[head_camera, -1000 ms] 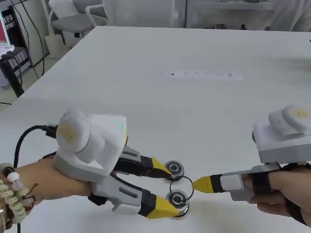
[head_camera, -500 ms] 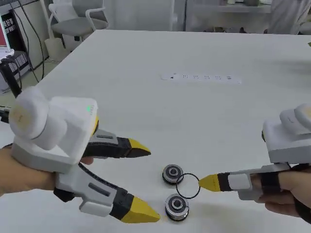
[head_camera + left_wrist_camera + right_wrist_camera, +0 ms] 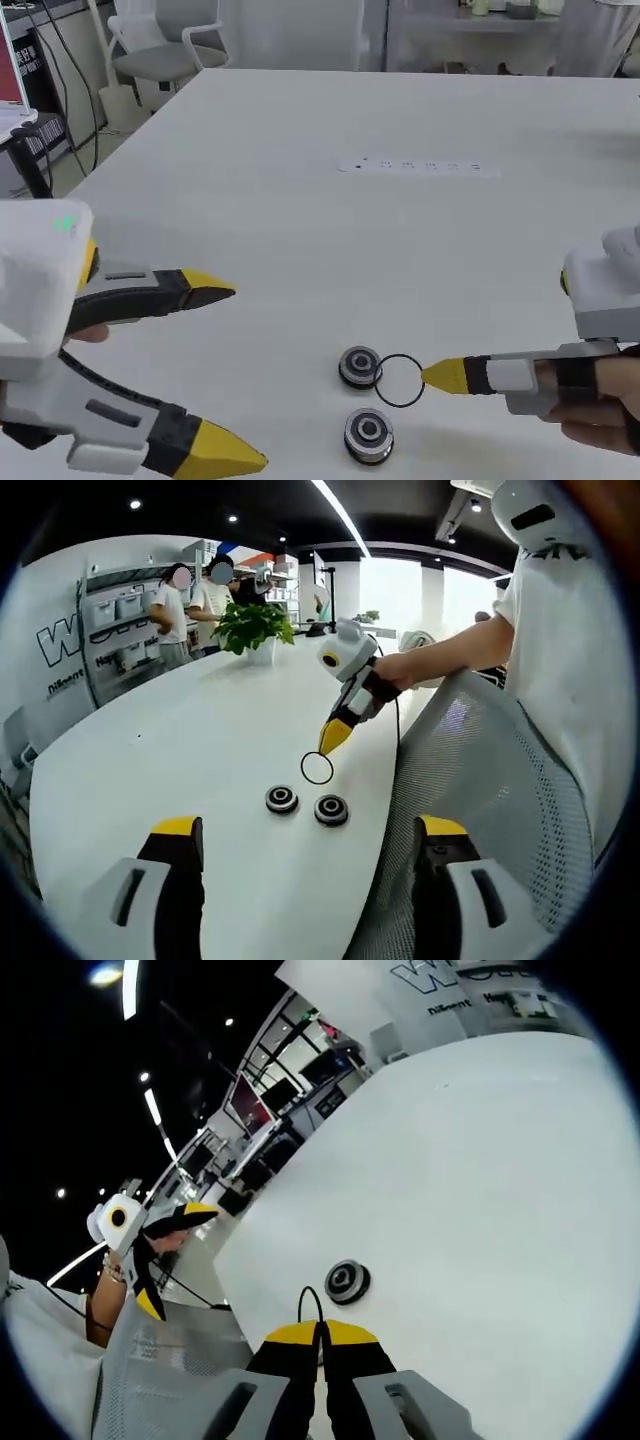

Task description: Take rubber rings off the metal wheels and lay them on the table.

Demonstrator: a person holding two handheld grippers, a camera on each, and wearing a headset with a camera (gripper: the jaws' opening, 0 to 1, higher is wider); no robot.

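1. Your right gripper has its jaws pinched together on one rubber ring, which is already off and just beside the farther wheel.
2. Your left gripper has its jaws wide, holding nothing.
3. Left to do: lay this ring on the tabletop. Whether either that wheel or the nearer wheel carries more rings cannot be told.

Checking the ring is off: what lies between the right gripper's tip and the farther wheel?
The rubber ring, pinched in the right gripper, spans the gap to the farther wheel; the head view shows it.
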